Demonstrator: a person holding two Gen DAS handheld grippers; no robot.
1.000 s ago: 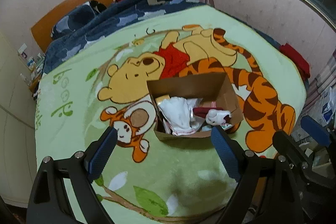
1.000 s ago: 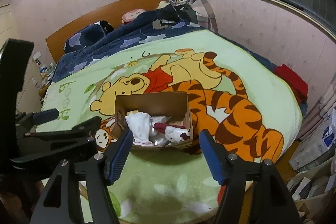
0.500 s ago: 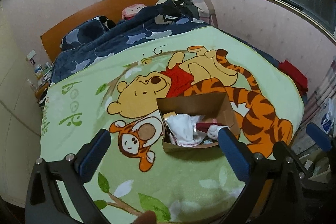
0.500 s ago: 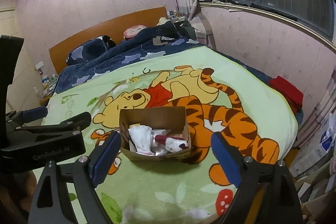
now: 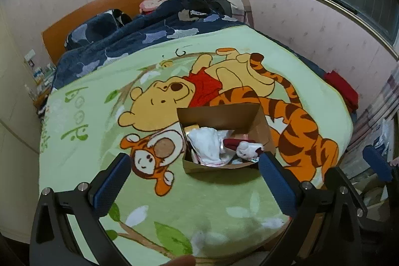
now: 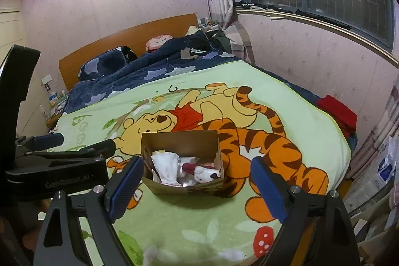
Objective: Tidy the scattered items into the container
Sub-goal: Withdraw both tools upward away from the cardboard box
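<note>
Nearest the cameras: left gripper [image 5: 193,181] and right gripper [image 6: 197,187], both with jaws spread wide, nothing held, raised above the near edge of the cartoon blanket [image 5: 154,193]. Beyond them, mid-blanket: cardboard box [image 6: 183,187], open-topped, holding a white cloth [image 6: 167,170], a dark red item [image 6: 190,168] and a small white toy [image 6: 204,174]. No loose items visible on the blanket around it. Farther back: dark blue duvet [image 6: 149,71], wooden headboard [image 6: 129,39]. Judgement: gathering looks complete; next move calls only for a scan for stragglers.
</note>
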